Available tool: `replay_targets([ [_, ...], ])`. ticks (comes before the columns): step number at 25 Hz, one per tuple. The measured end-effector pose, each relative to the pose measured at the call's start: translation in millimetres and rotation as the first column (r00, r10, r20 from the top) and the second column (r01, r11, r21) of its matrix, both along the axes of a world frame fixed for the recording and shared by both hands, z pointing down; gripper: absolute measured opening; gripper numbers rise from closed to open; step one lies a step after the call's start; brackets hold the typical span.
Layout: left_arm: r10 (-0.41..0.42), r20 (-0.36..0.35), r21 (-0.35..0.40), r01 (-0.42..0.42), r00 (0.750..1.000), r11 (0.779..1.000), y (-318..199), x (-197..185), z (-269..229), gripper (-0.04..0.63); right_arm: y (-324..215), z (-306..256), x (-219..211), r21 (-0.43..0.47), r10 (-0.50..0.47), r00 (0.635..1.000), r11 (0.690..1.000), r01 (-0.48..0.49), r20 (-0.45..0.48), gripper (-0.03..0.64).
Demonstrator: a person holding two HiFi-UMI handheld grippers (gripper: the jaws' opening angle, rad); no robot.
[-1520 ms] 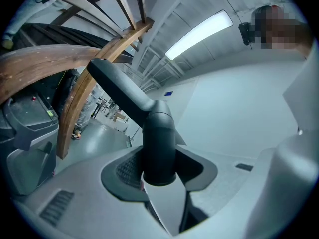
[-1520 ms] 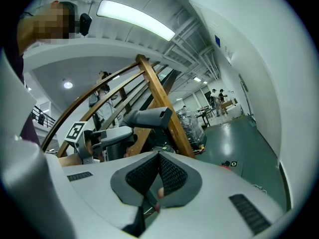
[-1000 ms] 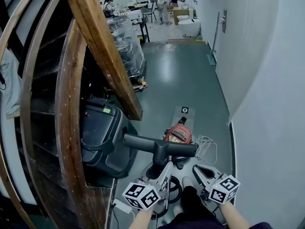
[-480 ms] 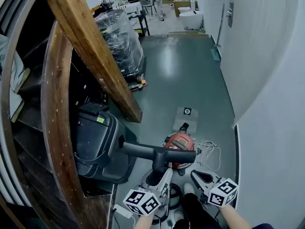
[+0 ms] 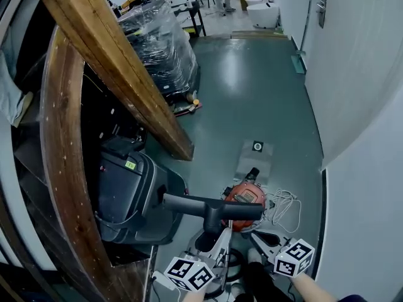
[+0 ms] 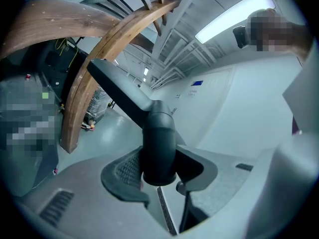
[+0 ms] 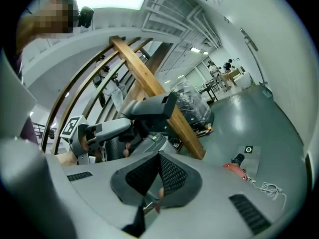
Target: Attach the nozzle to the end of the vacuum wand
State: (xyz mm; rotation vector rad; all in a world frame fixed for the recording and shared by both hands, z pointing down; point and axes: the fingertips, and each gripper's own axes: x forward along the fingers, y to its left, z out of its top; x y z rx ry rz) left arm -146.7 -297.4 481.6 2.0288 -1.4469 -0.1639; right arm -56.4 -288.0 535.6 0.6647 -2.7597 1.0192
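Observation:
A black T-shaped nozzle (image 5: 211, 205) is held by its round neck (image 6: 159, 143) in my left gripper (image 5: 209, 239), whose jaws are shut on it. The nozzle's wide bar lies roughly level above the floor. My right gripper (image 5: 259, 236) is beside it on the right, with its jaws shut and nothing between the pads (image 7: 158, 171). The right gripper view shows the nozzle (image 7: 149, 108) and the left gripper (image 7: 107, 128) to its left. A red vacuum body (image 5: 245, 197) lies on the floor just beyond the nozzle. I see no wand clearly.
A white cable (image 5: 284, 206) lies coiled right of the vacuum. At the left, a black bin-like machine (image 5: 123, 194) sits under curved wooden stair beams (image 5: 119, 74). Further back is a plastic-wrapped pallet (image 5: 157, 46). A white wall (image 5: 365, 137) runs along the right.
Both grippers have sunk toward the bottom of the head view as the view advanced along the floor. The nozzle stays in the left gripper. The right jaws remain shut.

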Motion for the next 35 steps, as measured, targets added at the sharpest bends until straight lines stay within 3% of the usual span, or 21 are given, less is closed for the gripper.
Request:
replay_targets([
  [8,-0.002,0.066,-0.014,0.003,0.998,1.000,-23,-10,35,0.176,-26,45,-12,-0.032,0.005,1.000,0.999,-0.005,0.000,0.017],
  [17,-0.055,0.056,-0.043,0.057,0.997,0.997,-26,-41,92,0.176,-36,107,-27,-0.089,0.034,0.999,0.995,-0.037,-0.026,0.018],
  [29,-0.030,0.060,-0.041,0.033,0.998,0.999,-42,-50,179,0.176,-36,215,-43,-0.166,0.036,0.998,0.985,-0.043,-0.044,0.021],
  [35,-0.032,0.066,-0.047,0.035,0.997,0.998,-49,-48,193,0.176,-40,245,-45,-0.206,0.028,0.997,0.978,-0.042,-0.069,0.040],
])
